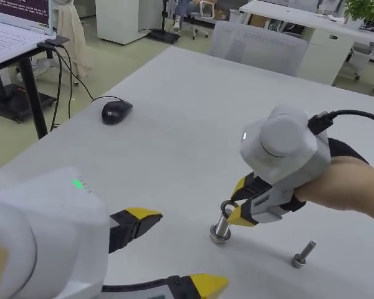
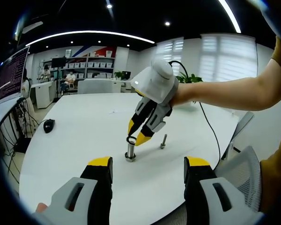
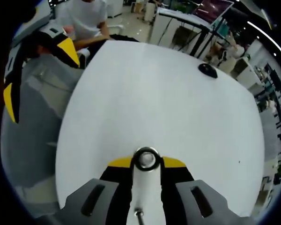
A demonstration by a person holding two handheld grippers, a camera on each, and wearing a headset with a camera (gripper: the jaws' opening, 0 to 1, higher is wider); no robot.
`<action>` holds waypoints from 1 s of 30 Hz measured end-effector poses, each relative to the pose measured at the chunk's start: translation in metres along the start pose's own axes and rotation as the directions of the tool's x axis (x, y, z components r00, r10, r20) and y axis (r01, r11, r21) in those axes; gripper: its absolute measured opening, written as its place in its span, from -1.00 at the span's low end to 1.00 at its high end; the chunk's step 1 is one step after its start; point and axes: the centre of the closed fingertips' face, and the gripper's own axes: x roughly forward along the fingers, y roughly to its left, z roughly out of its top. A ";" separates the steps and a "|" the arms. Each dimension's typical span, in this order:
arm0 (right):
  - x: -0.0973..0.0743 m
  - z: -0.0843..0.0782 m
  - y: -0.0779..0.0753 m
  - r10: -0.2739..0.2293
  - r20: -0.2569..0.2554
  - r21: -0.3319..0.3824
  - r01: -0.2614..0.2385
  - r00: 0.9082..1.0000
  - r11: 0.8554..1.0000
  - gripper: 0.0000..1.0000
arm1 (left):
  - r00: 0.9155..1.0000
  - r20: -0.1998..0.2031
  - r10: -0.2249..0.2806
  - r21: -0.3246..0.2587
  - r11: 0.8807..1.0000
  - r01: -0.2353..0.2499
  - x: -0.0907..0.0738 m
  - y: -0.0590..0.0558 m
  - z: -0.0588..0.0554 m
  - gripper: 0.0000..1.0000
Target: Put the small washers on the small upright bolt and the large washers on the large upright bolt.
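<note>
**White table** (image 1: pixel 174 124): carries both bolts near its close edge, with a computer mouse (image 1: pixel 116 111) well apart from them.

**Left gripper** (image 1: pixel 174 252): jaws spread wide, holding nothing, back from the work.

**Right gripper** (image 1: pixel 235 202): jaws narrowed onto the rim of a washer (image 1: pixel 227 207), which is held tilted at the tip of the large upright bolt (image 1: pixel 220 229).

**Small upright bolt** (image 1: pixel 302 253): stands near the large one. Whether either bolt already carries washers cannot be told.

**Hazards (judged).** The ring is pinched by its edge and sits at an angle. If it is let go before its hole has passed the tip, it may catch on the thread and hang crooked. It may also slip off and roll across the table. The bolt stands free on its wider base, so a sideways nudge from the jaws could topple it.

**Comparison of views.** The right gripper view looks along the jaws and shows the bolt's end framed inside the ring, so the two appear lined up. The head view cannot settle this. The left gripper view gives the side profile, with the ring level with the bolt's tip and not yet down the shank. It also shows the two bolts standing apart.
</note>
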 end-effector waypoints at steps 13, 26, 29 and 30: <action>0.015 -0.007 0.001 0.030 -0.029 -0.007 -0.031 0.999 1.000 -0.57 | 1.000 -0.006 0.000 -0.011 1.000 0.000 0.003 0.000 -0.004 0.22; 0.034 -0.014 0.006 0.055 -0.047 0.013 -0.054 0.997 0.998 -0.56 | 1.000 -0.014 0.007 -0.022 1.000 -0.007 0.002 0.003 -0.005 0.22; 0.036 -0.016 0.007 0.056 -0.050 0.013 -0.055 0.997 0.998 -0.56 | 1.000 -0.012 0.008 -0.024 1.000 -0.008 0.001 0.003 -0.006 0.22; 0.038 -0.016 0.007 0.058 -0.048 0.016 -0.057 0.997 0.998 -0.56 | 1.000 -0.011 0.009 -0.026 1.000 -0.009 0.001 0.003 -0.006 0.22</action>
